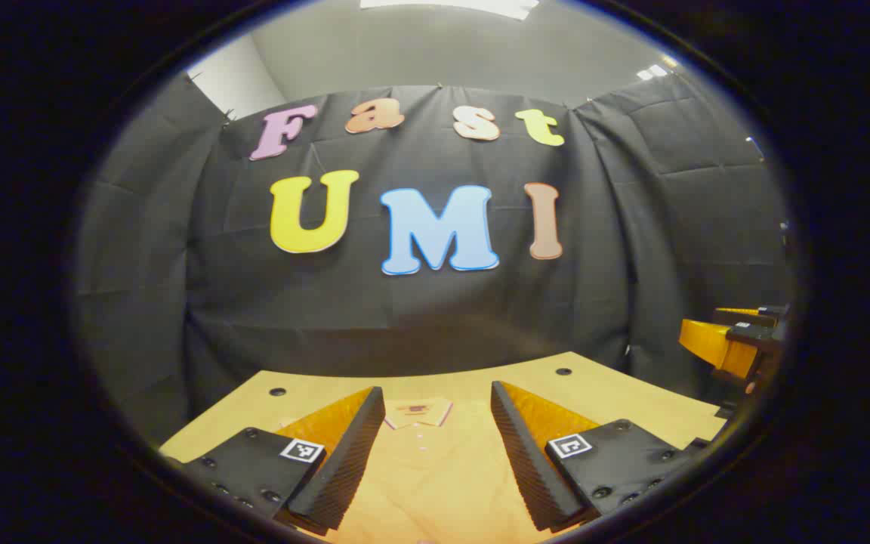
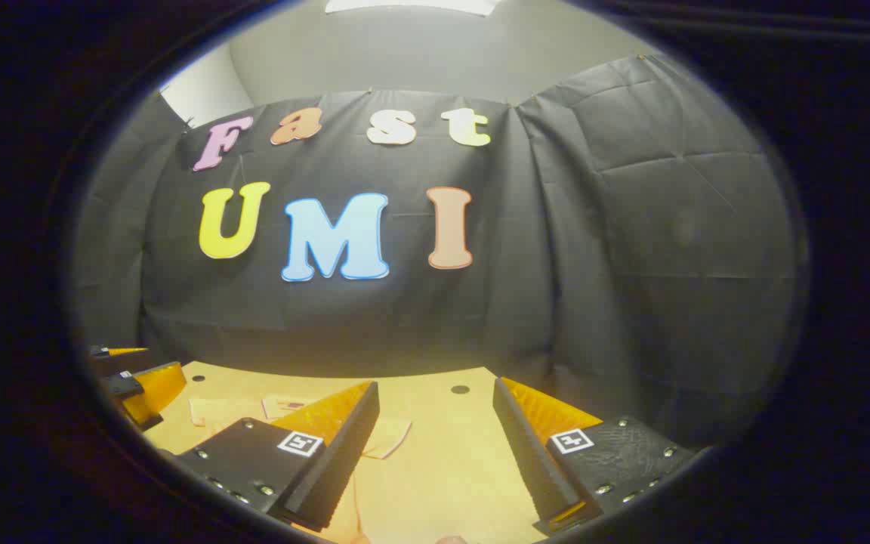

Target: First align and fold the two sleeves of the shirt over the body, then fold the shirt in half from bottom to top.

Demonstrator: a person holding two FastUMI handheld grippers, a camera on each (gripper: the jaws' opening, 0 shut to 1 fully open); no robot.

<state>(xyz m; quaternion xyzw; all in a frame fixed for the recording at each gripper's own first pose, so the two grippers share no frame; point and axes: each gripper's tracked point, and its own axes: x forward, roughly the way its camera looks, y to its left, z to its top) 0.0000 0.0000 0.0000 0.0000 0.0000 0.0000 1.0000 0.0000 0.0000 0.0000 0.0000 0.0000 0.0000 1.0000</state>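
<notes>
Black cloth hangs as the booth's back and side walls, with a pale ceiling and a light panel above, and in front of it stands a light wooden table [image 1: 616, 393] with small dark holes near its far edge. Lying flat on that table is the shirt [image 1: 435, 468], a pale peach polo-style garment with its collar [image 1: 418, 412] pointing toward the back wall and a short row of buttons running down from it; it seems spread out so the sleeves can be reached from either side. In the left gripper view, the left gripper [image 1: 437, 423] hovers above the shirt's chest with its jaws spread wide, holding nothing, centred on the collar as if the person is lining up before a first grasp. In the right gripper view, the right gripper [image 2: 435, 419] hangs over the shirt's right side, jaws likewise spread and empty, with a sleeve [image 2: 388, 437] lying just past its left finger. Each gripper also appears at the edge of the other's view, so the two are held side by side. No fold looks done yet, by my judgement. A small dark label sits inside the collar, too small to read; each gripper body carries a square black-and-white marker [image 1: 301, 450], not legible as writing.
</notes>
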